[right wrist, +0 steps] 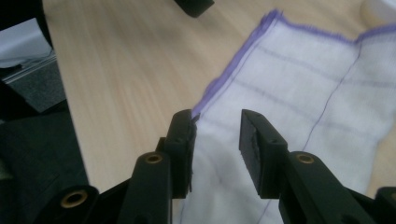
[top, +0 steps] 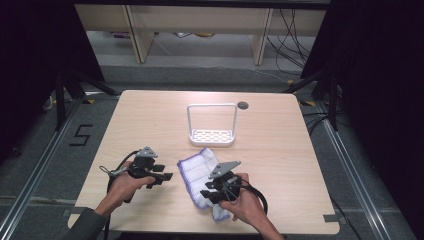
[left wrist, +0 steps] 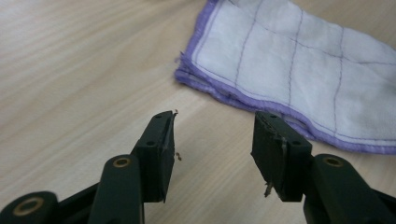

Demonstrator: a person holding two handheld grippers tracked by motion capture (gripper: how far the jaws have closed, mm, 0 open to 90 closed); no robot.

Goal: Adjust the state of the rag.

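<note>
Right gripper [right wrist: 215, 140] held open over cloth [right wrist: 289, 116] edge, positioned for pinching; left gripper [left wrist: 214, 140] open beside cloth, nothing gripped.

A pale wooden table [top: 150, 120] with fine straight grain and a smooth, matt finish. On it lies a soft woven cloth [top: 197, 167], white with thin purple grid lines and a purple stitched hem, slightly rumpled. Farther off stands a white rack [top: 212, 135], smooth like plastic, with a perforated base. The gripper jaws are matt black plastic with brass-coloured rivets.
</note>
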